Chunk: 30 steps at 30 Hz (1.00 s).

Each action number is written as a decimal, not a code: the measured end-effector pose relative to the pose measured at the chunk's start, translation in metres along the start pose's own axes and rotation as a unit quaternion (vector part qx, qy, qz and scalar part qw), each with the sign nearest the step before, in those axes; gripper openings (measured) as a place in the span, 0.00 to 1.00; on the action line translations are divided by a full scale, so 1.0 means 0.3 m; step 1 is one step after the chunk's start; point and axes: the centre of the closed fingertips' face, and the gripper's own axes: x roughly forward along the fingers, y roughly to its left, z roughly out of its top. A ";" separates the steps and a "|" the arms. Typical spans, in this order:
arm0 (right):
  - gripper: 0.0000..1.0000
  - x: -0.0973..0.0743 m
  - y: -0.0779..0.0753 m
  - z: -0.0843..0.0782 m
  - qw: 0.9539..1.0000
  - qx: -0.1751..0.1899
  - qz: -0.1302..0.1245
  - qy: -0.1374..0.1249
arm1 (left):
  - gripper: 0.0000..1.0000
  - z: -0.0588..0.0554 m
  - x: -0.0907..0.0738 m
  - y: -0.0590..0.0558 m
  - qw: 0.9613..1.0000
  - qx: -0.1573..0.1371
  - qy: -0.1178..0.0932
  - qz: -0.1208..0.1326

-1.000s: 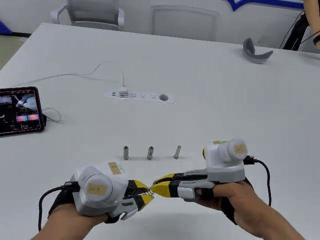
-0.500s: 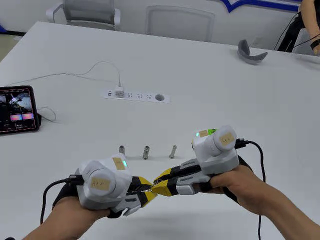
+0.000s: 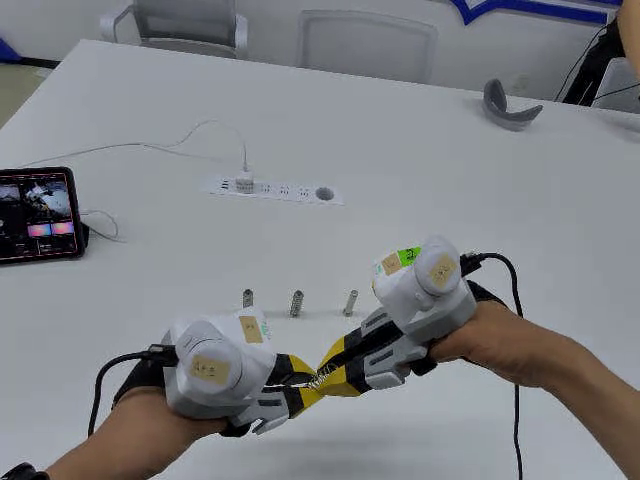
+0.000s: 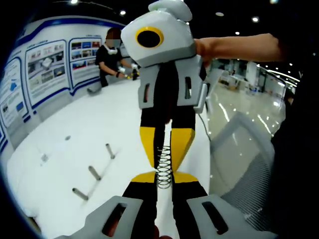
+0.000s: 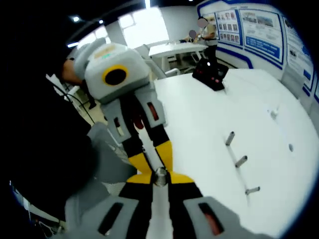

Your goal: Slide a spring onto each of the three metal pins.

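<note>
The spring (image 4: 163, 167) bridges the two sets of jaw tips, which meet nose to nose. The left gripper (image 4: 163, 180) pinches one end, and the right gripper (image 5: 159, 178) is closed on the other. The three metal pins (image 3: 297, 303) stand in a row on the table (image 3: 450, 180) beyond the tips, apart from both.

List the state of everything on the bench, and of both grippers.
spring: held in the air, gripped at both ends.
left gripper: shut on spring.
right gripper: shut on spring.
left pin: looks coiled, already loaded.
middle pin: same.
right pin: bare.
tablet: screen lit.
power strip: one plug in.
</note>
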 end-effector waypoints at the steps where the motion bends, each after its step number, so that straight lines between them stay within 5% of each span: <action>1: 0.12 0.000 0.000 -0.001 1.000 -0.002 0.002 0.002 | 0.09 0.000 0.000 -0.001 1.000 0.004 0.001 -0.001; 10: 0.12 0.003 0.001 -0.003 1.000 -0.005 0.005 0.000 | 0.10 -0.005 0.001 -0.004 1.000 0.022 -0.001 -0.008; 30: 0.12 -0.025 -0.027 -0.049 1.000 0.018 -0.014 -0.013 | 0.25 -0.047 -0.013 0.020 1.000 -0.028 -0.010 0.008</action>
